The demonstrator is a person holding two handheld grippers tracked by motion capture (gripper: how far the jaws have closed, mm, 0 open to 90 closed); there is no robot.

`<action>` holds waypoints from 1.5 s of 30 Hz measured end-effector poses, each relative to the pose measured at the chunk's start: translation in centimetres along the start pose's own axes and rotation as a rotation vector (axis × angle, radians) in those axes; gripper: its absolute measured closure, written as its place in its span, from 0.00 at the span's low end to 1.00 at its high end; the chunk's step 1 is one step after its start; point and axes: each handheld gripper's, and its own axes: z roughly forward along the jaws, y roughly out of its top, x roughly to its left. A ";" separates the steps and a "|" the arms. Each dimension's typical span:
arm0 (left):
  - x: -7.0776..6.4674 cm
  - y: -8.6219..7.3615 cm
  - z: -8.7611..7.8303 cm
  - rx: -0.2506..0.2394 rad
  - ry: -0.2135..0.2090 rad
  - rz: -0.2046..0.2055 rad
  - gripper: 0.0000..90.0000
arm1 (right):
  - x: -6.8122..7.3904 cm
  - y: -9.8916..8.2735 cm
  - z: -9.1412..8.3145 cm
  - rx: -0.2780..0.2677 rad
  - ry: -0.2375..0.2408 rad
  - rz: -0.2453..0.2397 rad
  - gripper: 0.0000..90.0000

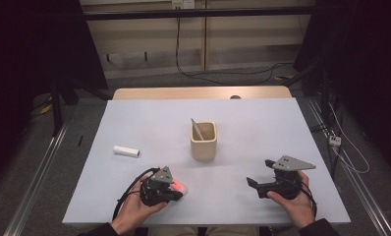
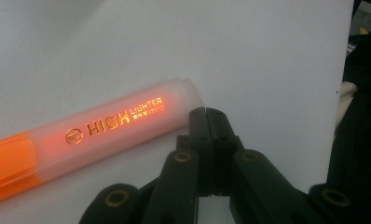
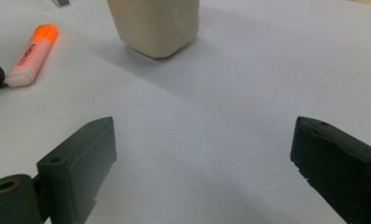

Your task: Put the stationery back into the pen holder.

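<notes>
An orange highlighter [image 2: 95, 135] with a frosted white body lies flat on the white table [image 1: 149, 113], near the front left. My left gripper [image 2: 205, 113] is shut, its two jaws pressed together with nothing between them. Their tips sit right beside the highlighter's white end; I cannot tell if they touch it. From above, the left gripper [image 1: 180, 193] lies low on the table beside the highlighter [image 1: 181, 187]. My right gripper [image 1: 261, 173] is held at the front right, open and empty. Its own view has the right gripper [image 3: 202, 154] spread wide over bare table, the highlighter [image 3: 32, 55] far left.
A beige square cup [image 1: 203, 140] stands mid-table with a grey stick-like object [image 1: 197, 129] leaning inside. A small white cylinder [image 1: 126, 151] lies at the left. The cup [image 3: 155, 23] is ahead of the right gripper. Dark frames flank the table.
</notes>
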 end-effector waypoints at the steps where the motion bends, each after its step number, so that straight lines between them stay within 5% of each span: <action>1: 0.1 0.1 0.1 0.001 0.001 0.007 1.00 | 0.0 0.0 0.0 0.000 0.000 -0.004 0.07; 8: 0.7 0.8 0.7 -0.010 0.003 0.007 1.00 | 0.0 0.0 0.1 0.006 0.002 -0.004 0.07; 14: 1.4 1.6 1.0 -0.013 0.060 0.005 1.00 | 0.0 0.0 0.1 0.005 -0.007 0.001 0.08; 22: 2.8 1.9 1.0 -0.023 0.083 -0.028 1.00 | -0.1 0.0 0.0 0.005 -0.013 0.001 0.08; 45: 3.9 4.1 2.6 -0.037 0.145 -0.055 1.00 | 0.1 0.0 0.2 0.012 -0.004 -0.005 0.09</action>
